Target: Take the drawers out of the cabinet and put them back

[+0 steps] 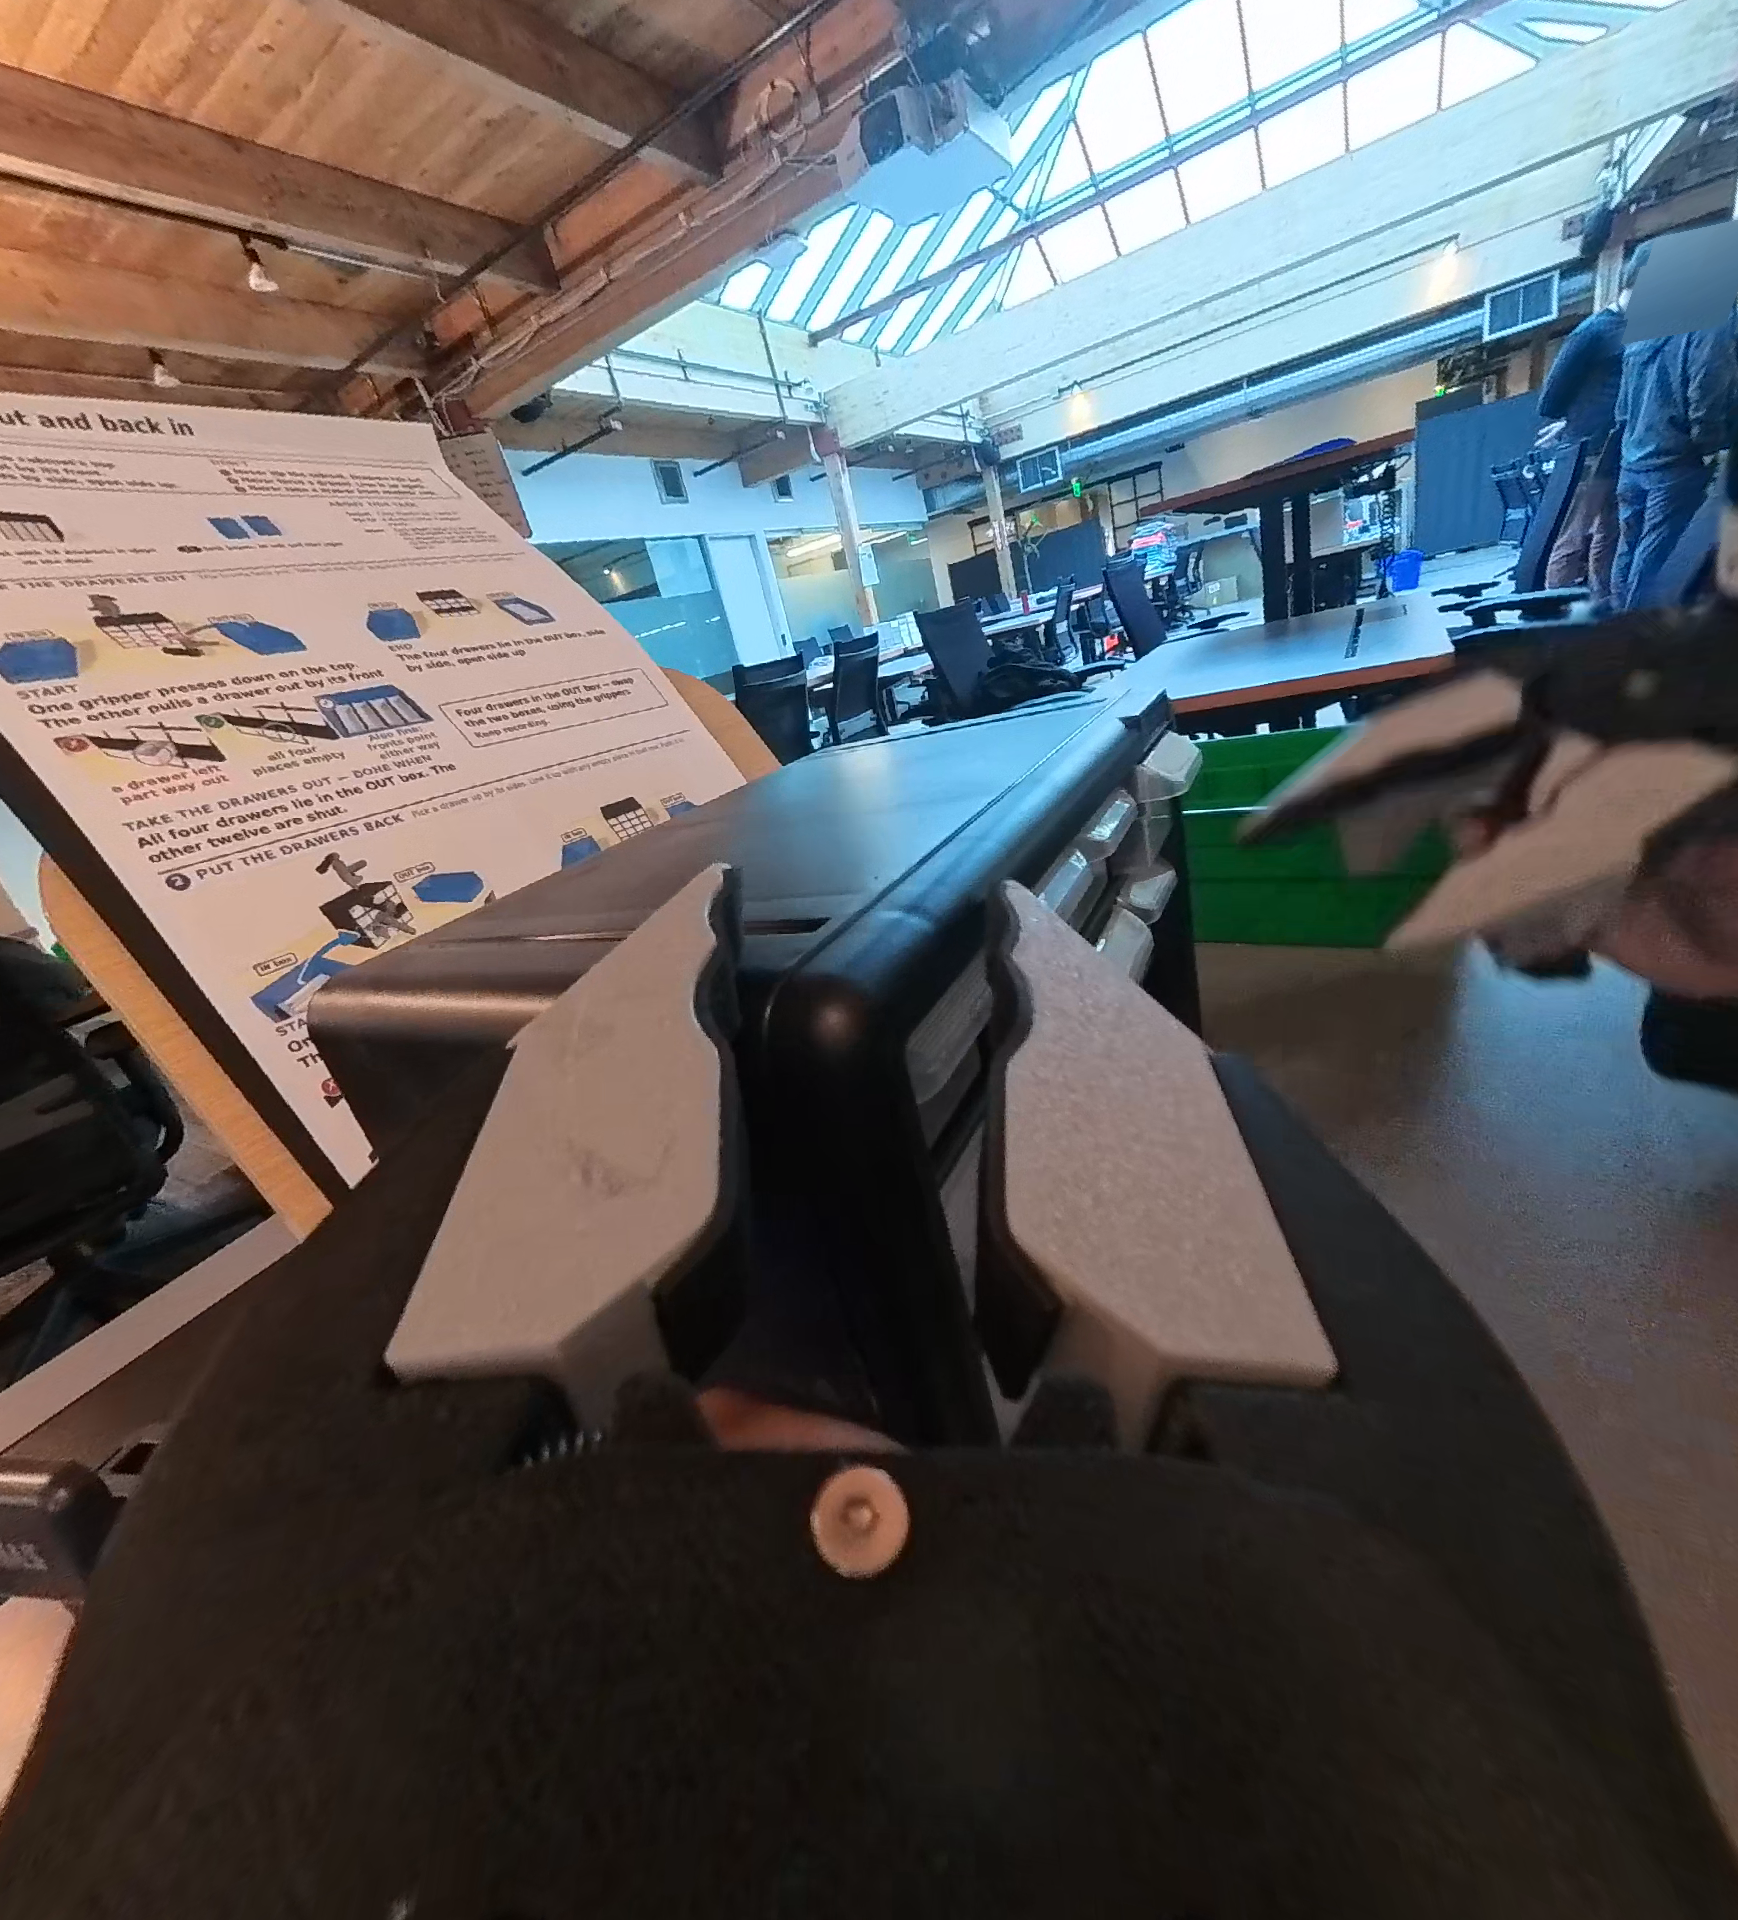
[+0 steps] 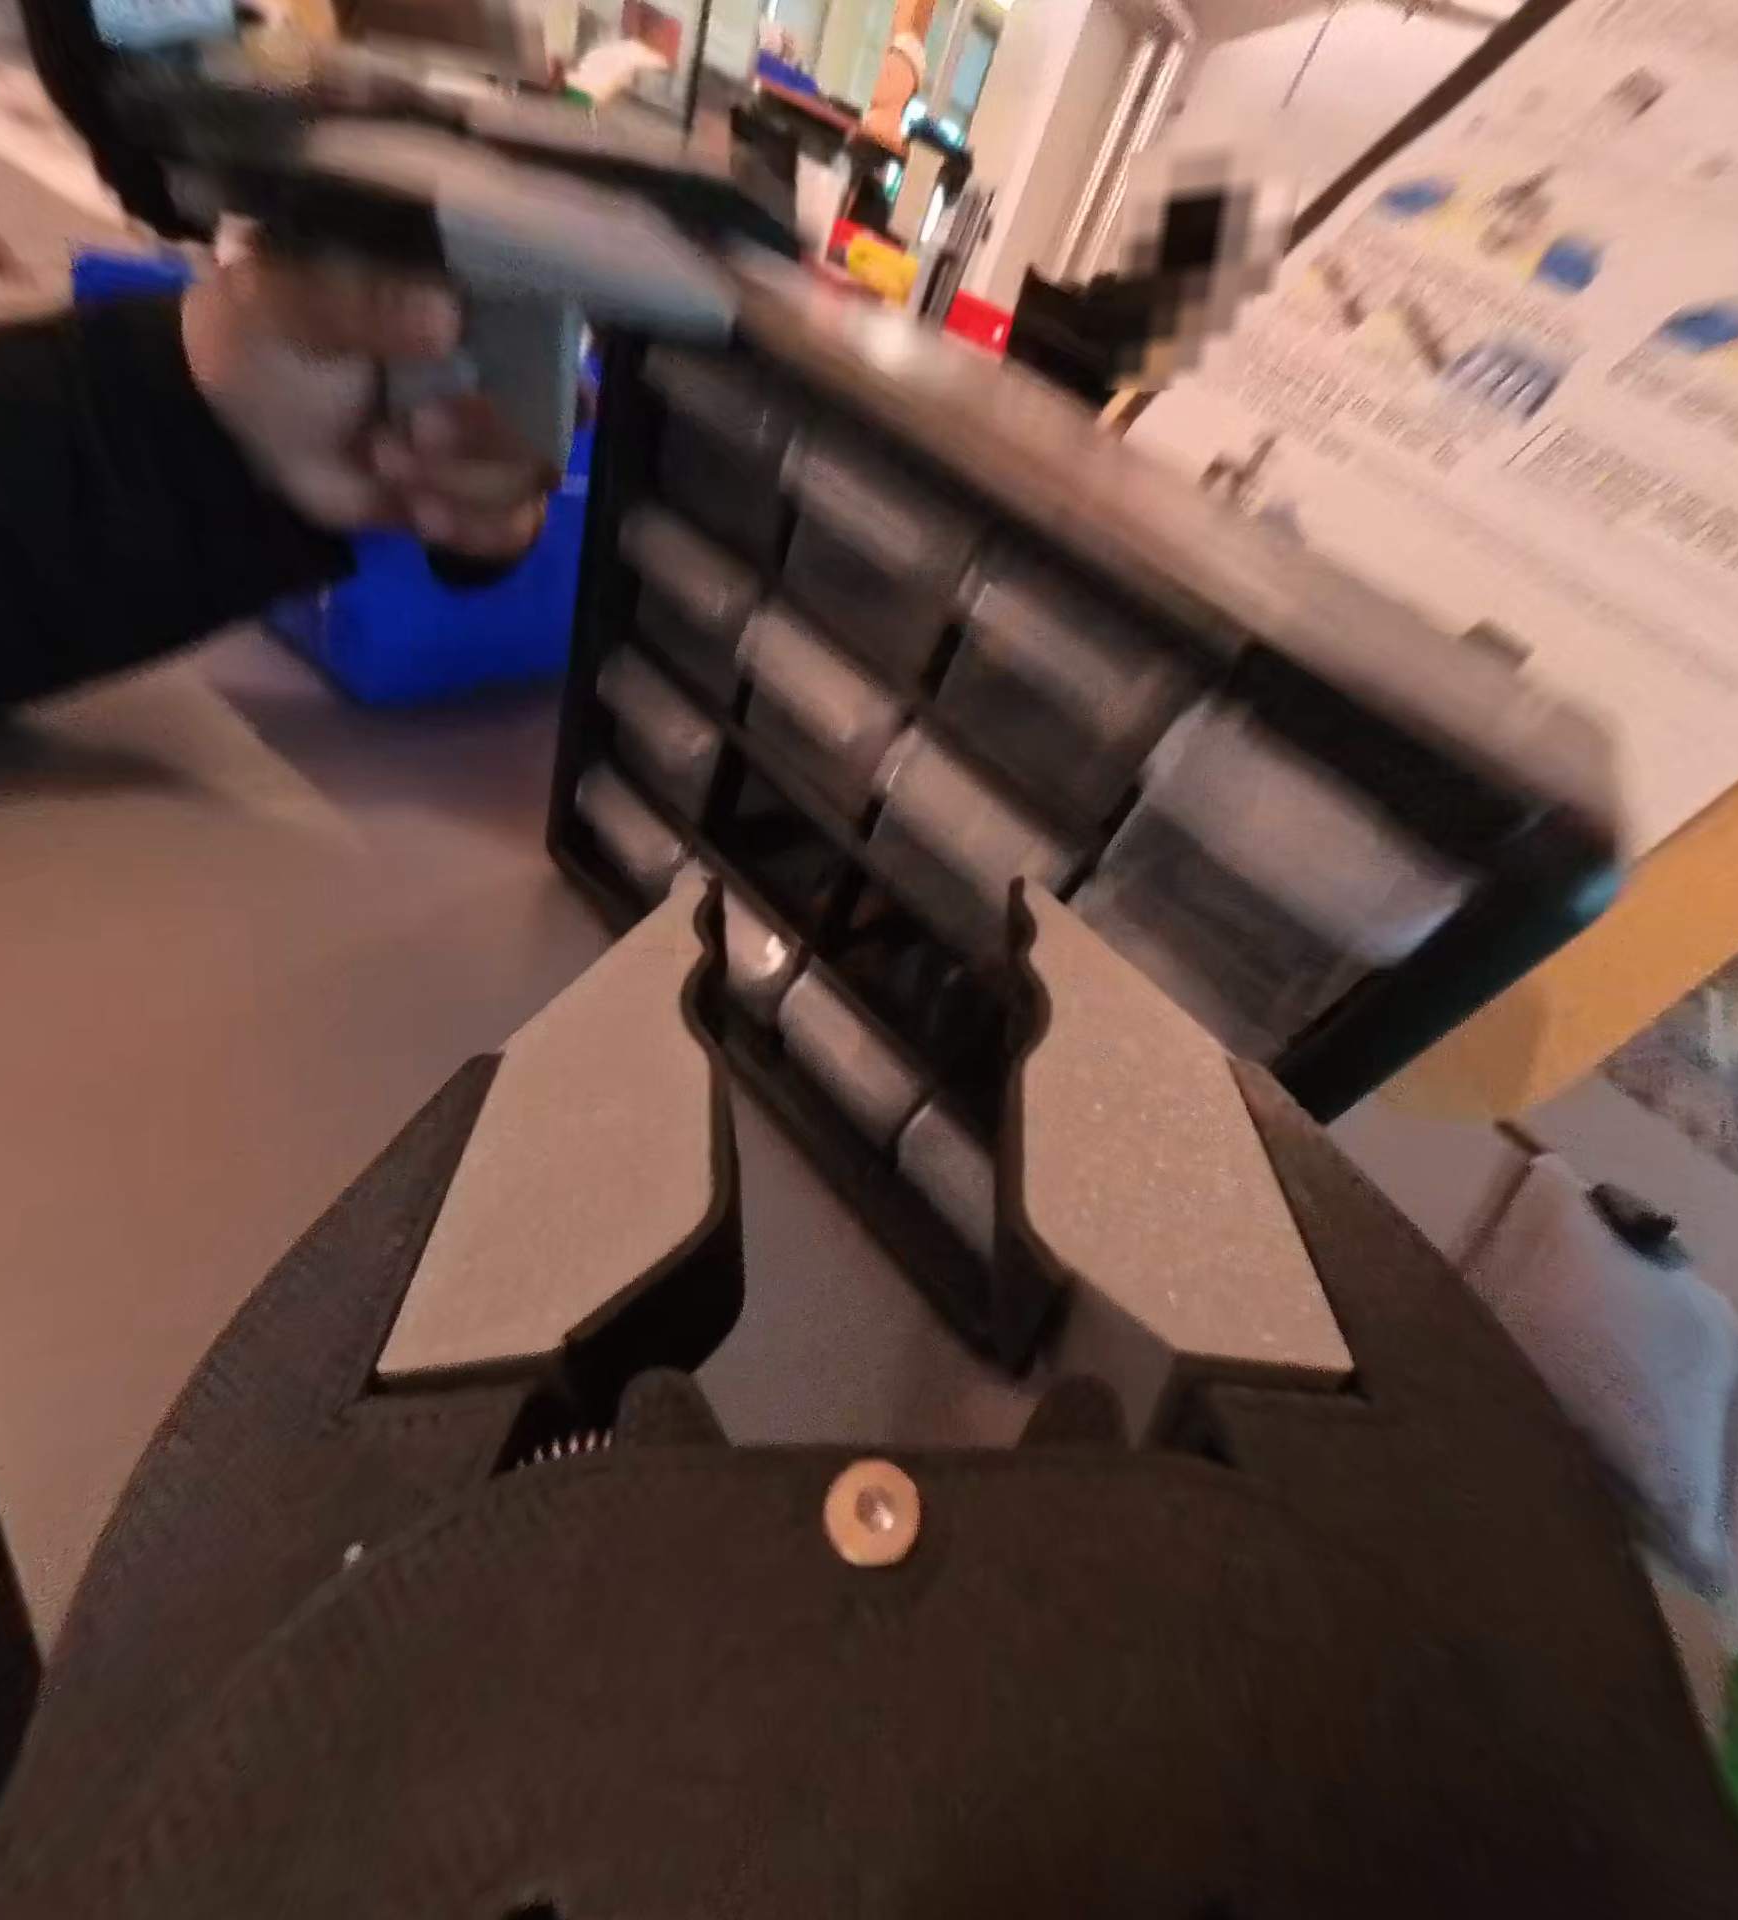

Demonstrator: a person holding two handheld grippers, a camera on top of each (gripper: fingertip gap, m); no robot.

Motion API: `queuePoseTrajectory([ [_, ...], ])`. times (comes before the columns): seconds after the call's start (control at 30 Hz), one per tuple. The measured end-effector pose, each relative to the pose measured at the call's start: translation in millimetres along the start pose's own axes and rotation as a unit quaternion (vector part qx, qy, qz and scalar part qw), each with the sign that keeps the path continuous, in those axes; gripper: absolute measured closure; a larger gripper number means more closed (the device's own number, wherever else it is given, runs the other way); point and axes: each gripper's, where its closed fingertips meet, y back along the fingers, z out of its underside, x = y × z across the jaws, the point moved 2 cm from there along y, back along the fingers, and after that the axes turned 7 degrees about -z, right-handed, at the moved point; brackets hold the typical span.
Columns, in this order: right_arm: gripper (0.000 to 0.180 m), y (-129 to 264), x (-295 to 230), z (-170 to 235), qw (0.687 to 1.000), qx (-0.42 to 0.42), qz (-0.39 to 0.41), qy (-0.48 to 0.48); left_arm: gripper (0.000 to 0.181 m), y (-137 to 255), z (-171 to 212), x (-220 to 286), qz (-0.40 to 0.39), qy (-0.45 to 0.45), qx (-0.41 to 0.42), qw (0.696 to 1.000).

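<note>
The black cabinet (image 1: 896, 790) holds rows of small clear drawers (image 1: 1104, 831). My left gripper (image 1: 865, 904) is open and straddles its near top front corner, one finger over the top and one in front of the drawers. It also shows in the right wrist view (image 2: 636, 270), resting on the cabinet (image 2: 1104, 488) at the top left corner. My right gripper (image 2: 865, 894) is open and empty, just in front of the lower drawers (image 2: 1010, 675). It also shows in the left wrist view (image 1: 1322, 883). Some lower middle slots look dark; blur hides whether they hold drawers.
A blue bin (image 2: 429, 623) stands left of the cabinet and a green bin (image 1: 1291, 831) stands to its right. A printed instruction sheet (image 1: 273, 675) leans on a board behind it. The grey table (image 2: 169, 987) lies in front. People stand far back right.
</note>
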Motion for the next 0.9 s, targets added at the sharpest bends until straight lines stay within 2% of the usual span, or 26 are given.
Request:
queuePoseTrajectory([
  [0.07, 0.119, 4.2, 11.9, -44.8, 1.0, 0.022, 0.0, 0.007, 0.135, 0.0, -0.1, 0.0, 0.001, 0.002, 0.001, 1.0],
  [0.17, 0.136, 0.4, 42.2, -93.6, 0.999, 0.019, 0.04, 0.021, 0.136, 0.6, -0.7, 0.3, 0.003, 0.004, 0.0, 1.0],
  [0.2, 0.14, -6.4, 47.8, -100.0, 0.999, -0.001, 0.027, 0.02, 0.136, 0.9, -0.6, 0.7, 0.005, 0.003, -0.002, 1.0],
  [0.23, 0.147, -15.5, 50.7, -100.7, 1.0, -0.027, 0.001, 0.009, 0.135, 1.2, -0.7, 1.1, 0.005, 0.001, -0.003, 1.0],
  [0.37, 0.144, -50.3, 65.0, -67.6, 0.987, -0.155, -0.036, -0.011, 0.135, 3.3, -2.1, 3.8, 0.015, 0.004, -0.006, 1.0],
  [0.43, 0.151, -59.8, 61.5, -60.7, 0.986, -0.155, -0.059, -0.02, 0.131, 6.1, -4.0, 7.6, 0.027, 0.013, -0.009, 1.0],
  [0.47, 0.159, -61.4, 64.2, -59.0, 0.986, -0.156, -0.055, -0.026, 0.131, 9.0, -6.1, 12.4, 0.039, 0.022, -0.008, 0.999],
  [0.57, 0.165, -61.8, 75.3, -54.5, 0.986, -0.164, -0.013, 0.003, 0.131, 28.0, -12.3, 40.5, 0.097, 0.067, -0.005, 0.993],
  [0.7, 0.17, -62.4, 76.3, -52.9, 0.984, -0.175, 0.012, 0.042, 0.125, 46.6, 17.8, 69.5, 0.084, -0.03, -0.103, 0.991],
  [0.8, 0.172, -62.2, 76.9, -52.8, 0.984, -0.176, 0.012, 0.038, 0.116, 46.0, 57.6, 63.6, 0.008, -0.148, -0.209, 0.967],
  [0.9, 0.174, -61.8, 76.9, -52.4, 0.983, -0.18, 0.007, 0.039, 0.131, 40.2, 82.0, 46.8, -0.064, -0.268, -0.255, 0.927],
])
